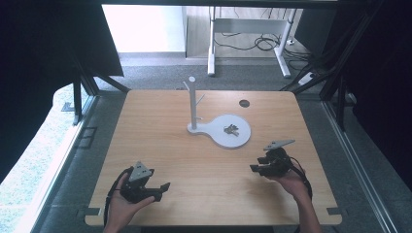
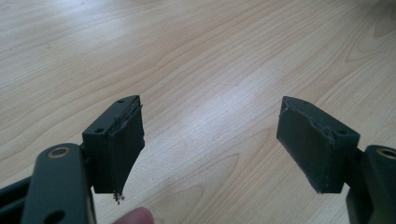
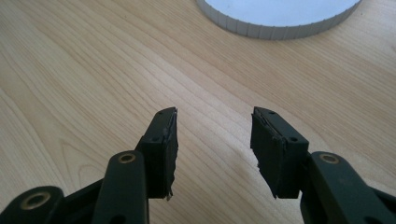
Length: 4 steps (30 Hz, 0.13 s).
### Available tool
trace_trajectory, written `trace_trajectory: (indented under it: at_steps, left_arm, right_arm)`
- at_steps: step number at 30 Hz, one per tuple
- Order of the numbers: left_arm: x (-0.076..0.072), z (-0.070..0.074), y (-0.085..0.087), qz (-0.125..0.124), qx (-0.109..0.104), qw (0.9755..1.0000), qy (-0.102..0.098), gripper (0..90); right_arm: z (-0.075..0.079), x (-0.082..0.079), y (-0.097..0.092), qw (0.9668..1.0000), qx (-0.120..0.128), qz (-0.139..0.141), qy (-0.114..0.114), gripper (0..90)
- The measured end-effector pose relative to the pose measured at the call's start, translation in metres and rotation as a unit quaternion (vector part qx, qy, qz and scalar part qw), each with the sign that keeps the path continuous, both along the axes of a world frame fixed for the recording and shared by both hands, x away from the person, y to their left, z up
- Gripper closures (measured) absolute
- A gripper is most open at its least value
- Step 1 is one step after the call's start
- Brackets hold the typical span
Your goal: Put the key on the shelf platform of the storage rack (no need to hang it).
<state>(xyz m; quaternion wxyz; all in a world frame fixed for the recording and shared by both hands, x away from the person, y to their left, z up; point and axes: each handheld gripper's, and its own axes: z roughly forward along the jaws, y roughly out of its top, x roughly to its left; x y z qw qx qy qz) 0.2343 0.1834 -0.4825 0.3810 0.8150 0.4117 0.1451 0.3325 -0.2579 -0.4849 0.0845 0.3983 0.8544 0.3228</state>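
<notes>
A white stand [image 1: 192,103] with a peg post rises from a round white base plate [image 1: 238,141] at the table's middle. A small bunch of keys [image 1: 231,129] lies on that plate. My left gripper [image 1: 163,191] rests near the front left edge, open, with bare wood between its pads [image 2: 123,149]. My right gripper [image 1: 256,164] hovers low at the right, just in front of the plate, open with nothing between its pads [image 3: 164,154]. The plate's ribbed rim [image 3: 261,29] shows at the top of the right gripper view.
The wooden table [image 1: 160,145] has a round cable hole [image 1: 244,103] at the back right. Dark frame posts stand on both sides. A white desk frame [image 1: 248,29] with cables stands on the floor beyond the table.
</notes>
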Motion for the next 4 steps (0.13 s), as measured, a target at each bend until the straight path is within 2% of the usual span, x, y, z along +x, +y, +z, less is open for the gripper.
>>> trace_trajectory:
  at_steps: [4]
  left_arm:
    - [-0.0002, -0.0001, 0.0005, 0.001, -0.001, 1.0, -0.001, 23.4]
  right_arm:
    - [0.0004, 0.0004, -0.0009, 0.9999, 0.002, -0.007, -0.014, 50.4]
